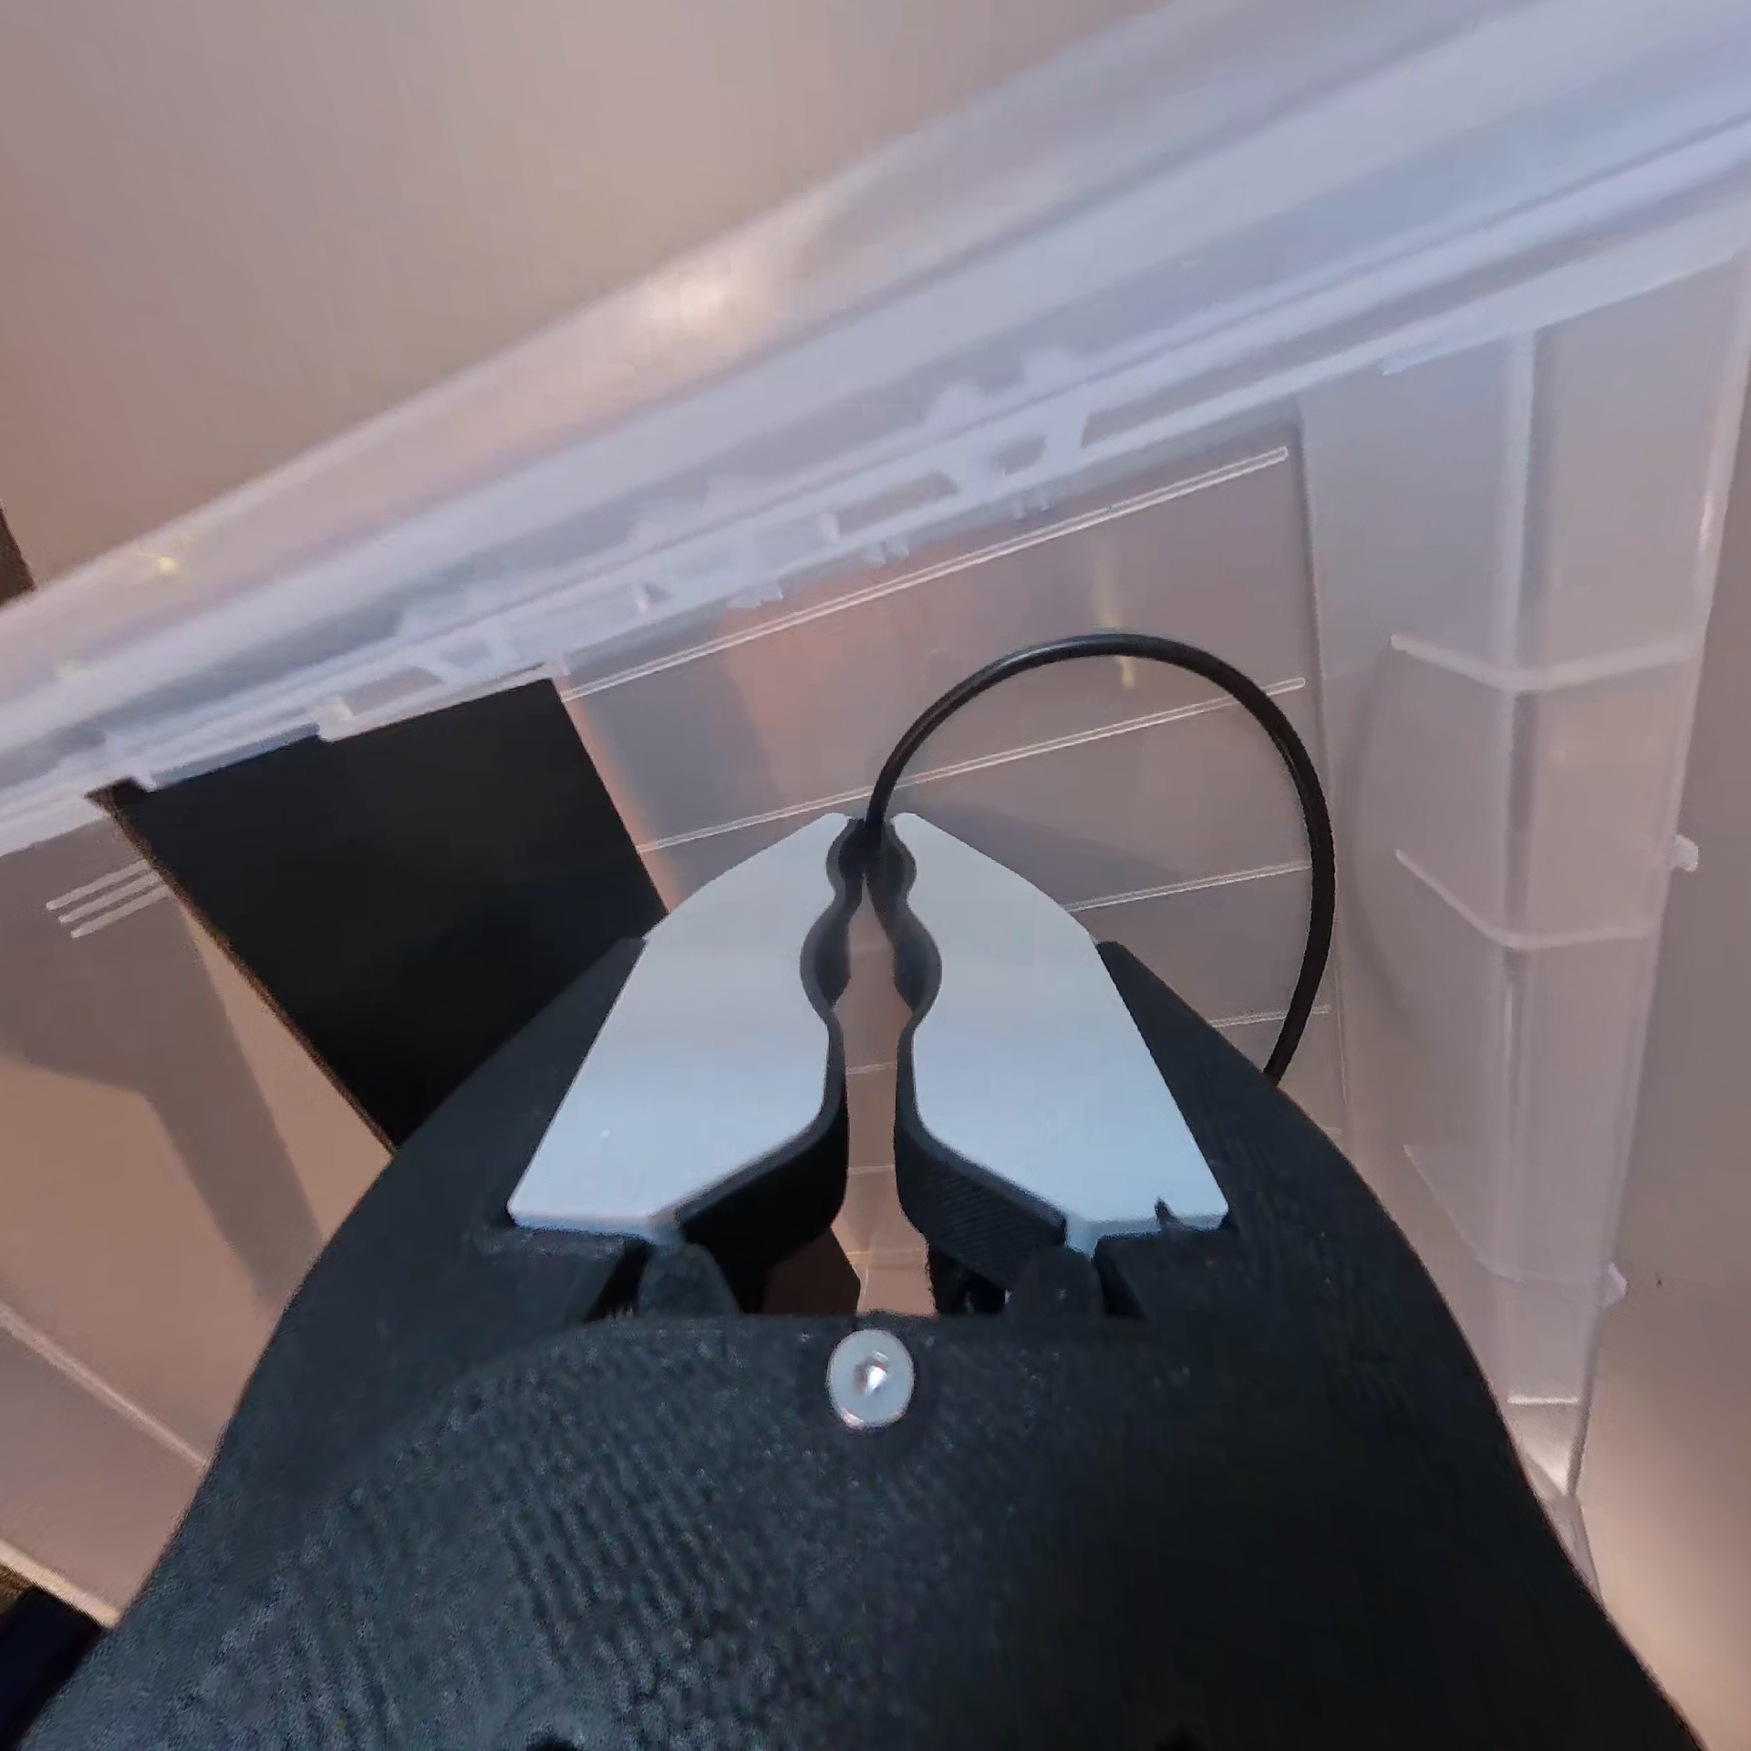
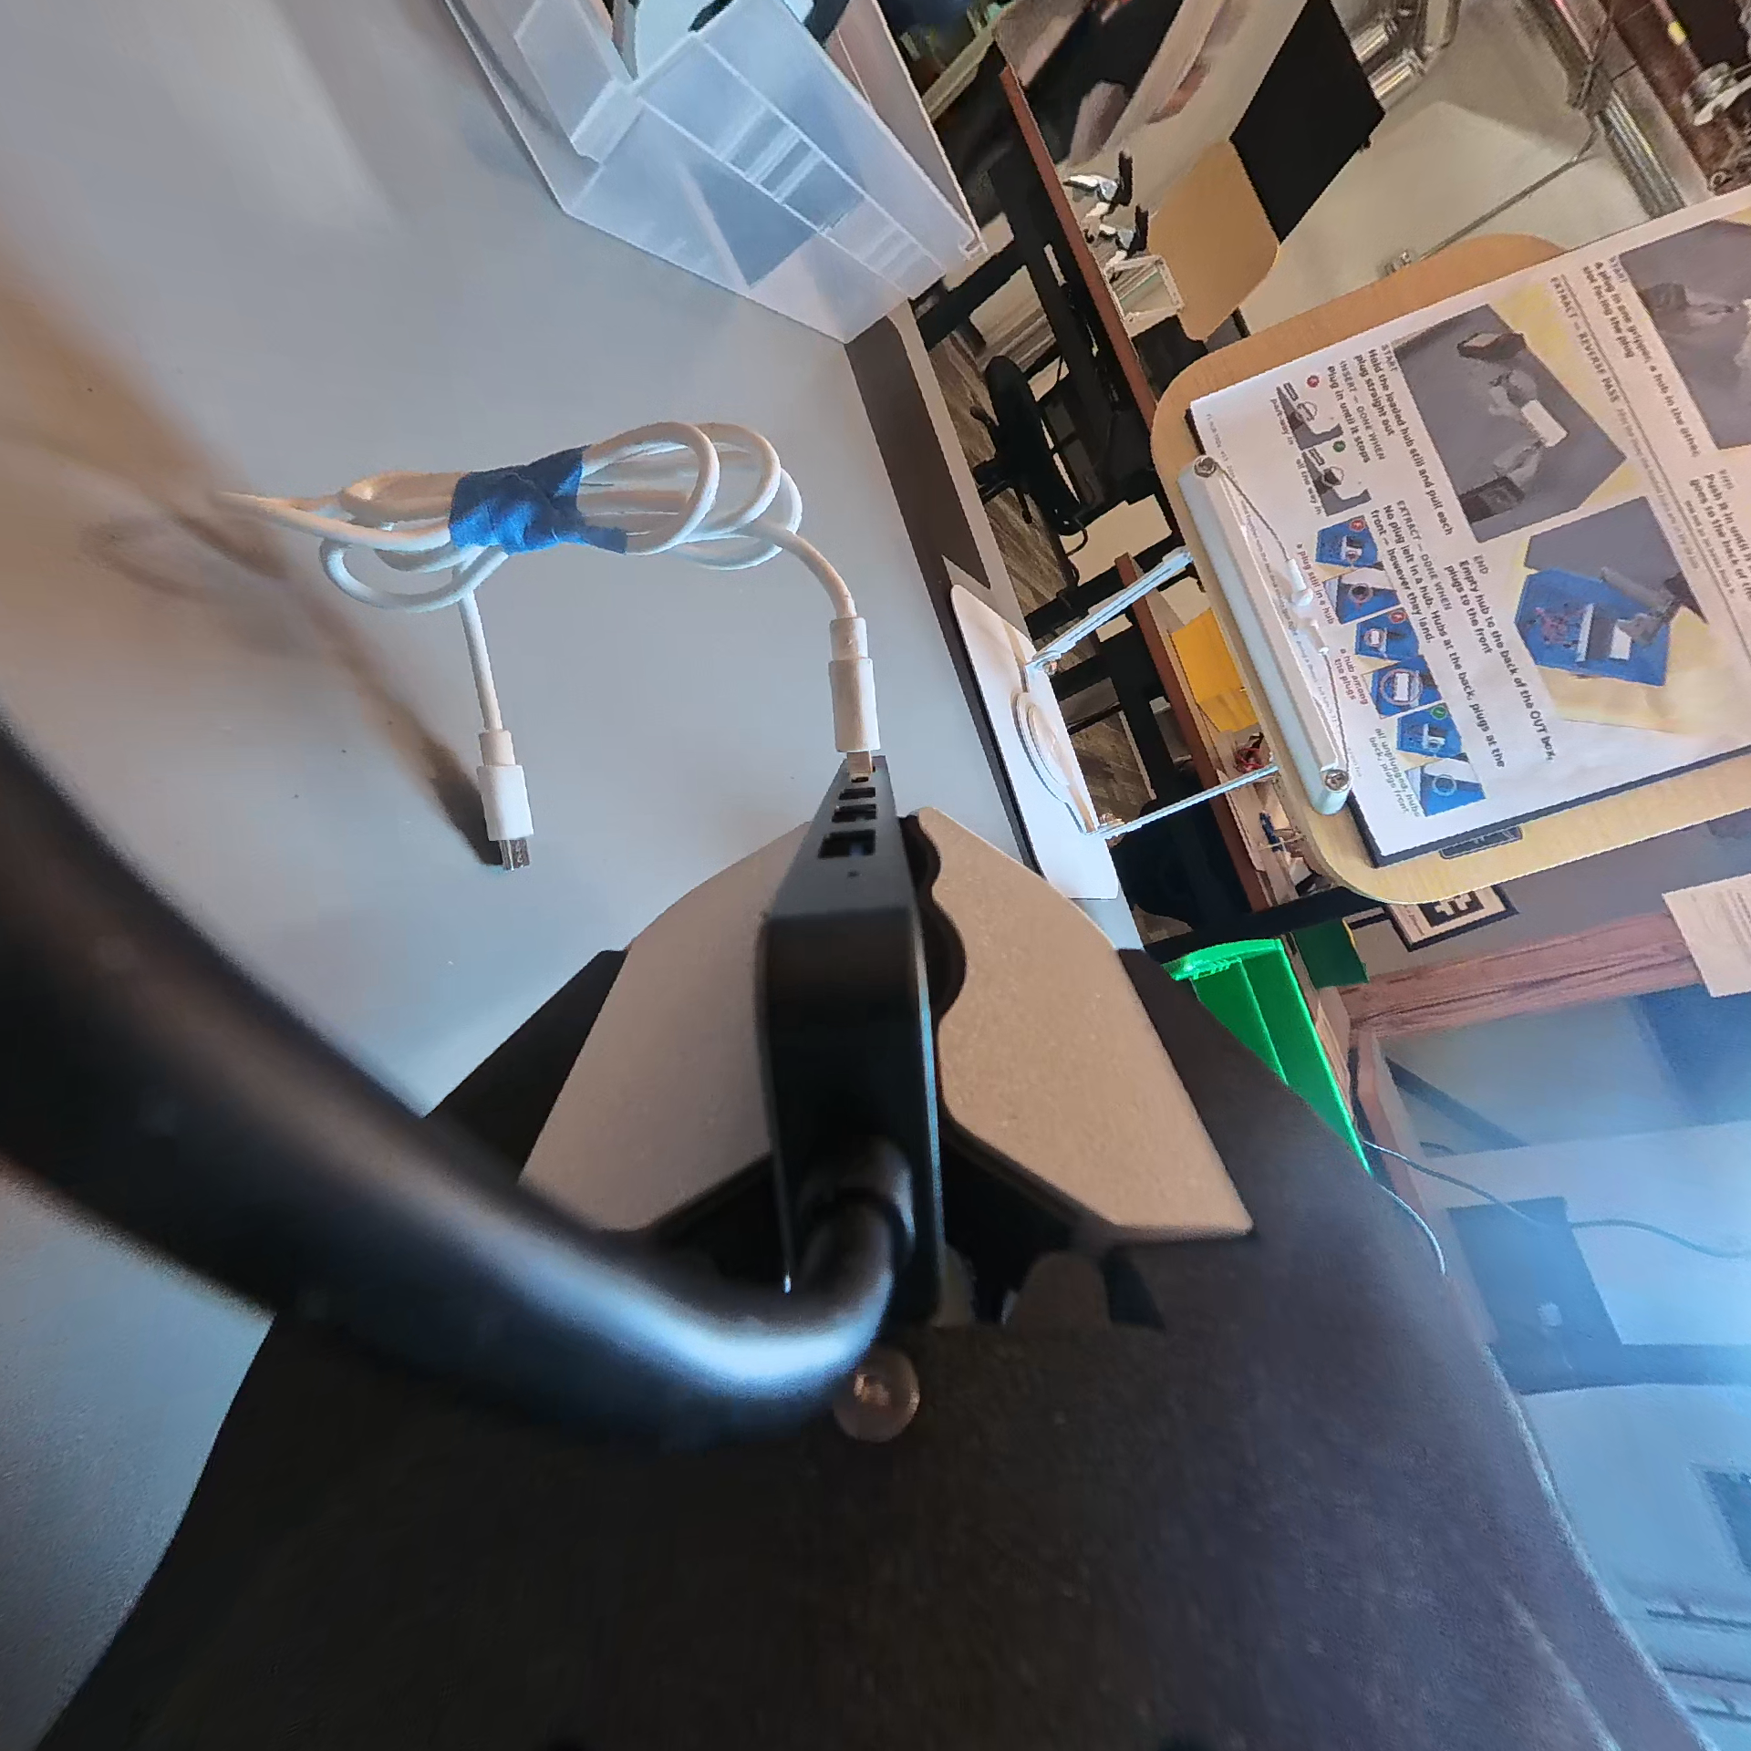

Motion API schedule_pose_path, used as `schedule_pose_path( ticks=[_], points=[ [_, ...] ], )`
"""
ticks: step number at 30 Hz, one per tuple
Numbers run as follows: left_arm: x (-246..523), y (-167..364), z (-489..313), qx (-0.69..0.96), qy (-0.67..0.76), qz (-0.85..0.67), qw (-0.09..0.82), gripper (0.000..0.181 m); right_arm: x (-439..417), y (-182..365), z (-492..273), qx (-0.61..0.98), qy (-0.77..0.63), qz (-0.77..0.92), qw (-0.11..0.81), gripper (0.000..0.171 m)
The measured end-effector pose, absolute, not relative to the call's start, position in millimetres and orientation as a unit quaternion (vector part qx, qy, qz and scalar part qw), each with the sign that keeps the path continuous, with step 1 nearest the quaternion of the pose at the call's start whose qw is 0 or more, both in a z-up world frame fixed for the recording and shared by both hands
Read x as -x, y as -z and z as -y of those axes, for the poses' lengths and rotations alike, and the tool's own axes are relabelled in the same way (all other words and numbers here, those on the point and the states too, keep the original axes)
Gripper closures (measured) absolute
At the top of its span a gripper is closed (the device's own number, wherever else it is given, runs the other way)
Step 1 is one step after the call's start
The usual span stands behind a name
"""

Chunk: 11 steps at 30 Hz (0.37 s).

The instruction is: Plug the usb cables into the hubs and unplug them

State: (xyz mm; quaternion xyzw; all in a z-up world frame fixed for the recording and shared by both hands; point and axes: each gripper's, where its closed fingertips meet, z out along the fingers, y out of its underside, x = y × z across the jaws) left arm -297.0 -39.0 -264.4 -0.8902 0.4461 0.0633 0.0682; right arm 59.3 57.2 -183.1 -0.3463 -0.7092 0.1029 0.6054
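Observation:
My left gripper point(image 1: 870, 834) is shut on a thin black cable point(image 1: 1118, 663). The cable loops up from the fingertips and curves down to the right behind the gripper body, in front of a clear plastic bin point(image 1: 1042, 474). My right gripper point(image 2: 853, 853) is shut on a flat black USB hub point(image 2: 843, 957), held edge-on above the grey table point(image 2: 237, 284). The hub's own thick black cable point(image 2: 474, 1241) bends off to the left. A white USB cable point(image 2: 587, 512), coiled and bound with blue tape point(image 2: 526, 507), is plugged into the hub's far port by one white plug point(image 2: 853, 696). Its other plug point(image 2: 502, 801) lies loose on the table.
A clear plastic bin point(image 2: 749, 171) stands at the far side of the table. The table edge point(image 2: 957, 568) runs past a white stand base point(image 2: 1042, 749). A wooden board with an instruction sheet point(image 2: 1478, 568) is at the right. A green part point(image 2: 1260, 1004) sits below it. The grippers' ends are close to 40 cm from one another.

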Motion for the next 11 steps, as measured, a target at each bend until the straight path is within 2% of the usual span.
schedule_pose_path(
  ticks=[5,11],
  points=[
    [307,258,44,0.888,-0.115,-0.439,0.075,0.178,-60,183,-59,0.348,-0.105,0.708,0.606,0.158],
    [314,222,41,0.881,-0.184,-0.420,0.114,0.177,-59,182,-57,0.345,-0.102,0.709,0.606,0.158]
  ],
)
